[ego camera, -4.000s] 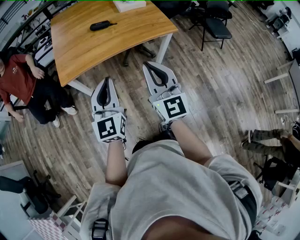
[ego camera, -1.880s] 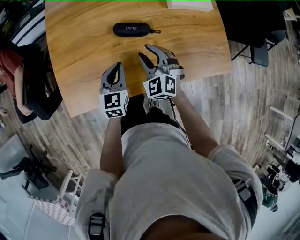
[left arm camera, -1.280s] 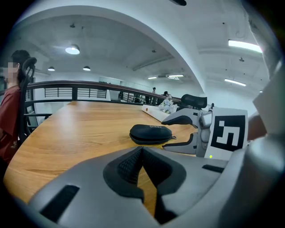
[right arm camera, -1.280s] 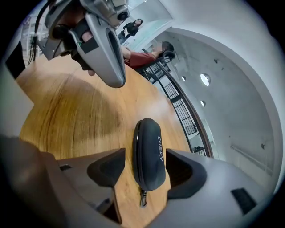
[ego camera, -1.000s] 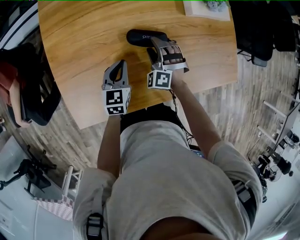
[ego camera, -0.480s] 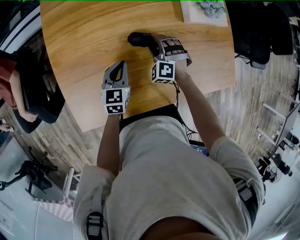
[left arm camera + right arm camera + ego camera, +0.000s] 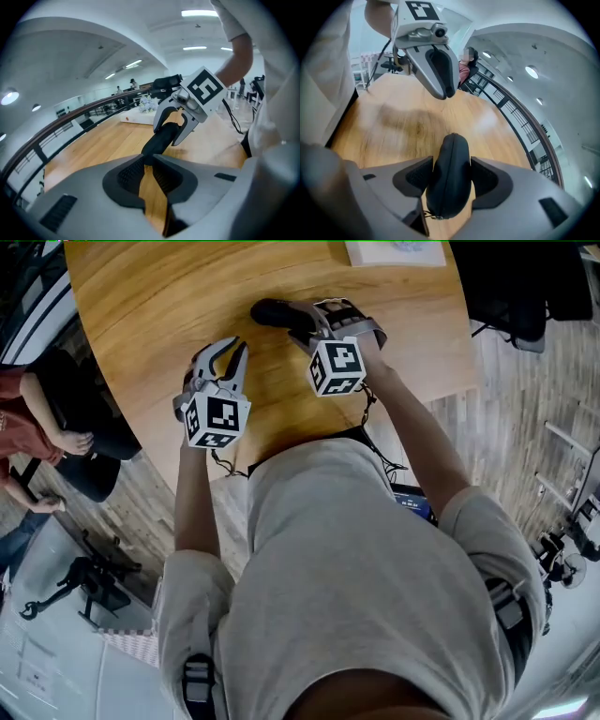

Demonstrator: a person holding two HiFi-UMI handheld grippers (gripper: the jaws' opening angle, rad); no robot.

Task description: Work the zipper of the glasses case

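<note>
Right gripper view: right tool, jaws wide and just been closing, pads pressed on both flanks of black glasses case. Case appears raised off desk, far end aimed at left tool. Visible run of zipper reads closed; pull at near end, deep between right jaws, untouched. Left tool: jaws together, empty, apart from case. Progress: case secured, zip not yet started. Remaining: left tool to reach pull, pinch, run it along seam.
</note>
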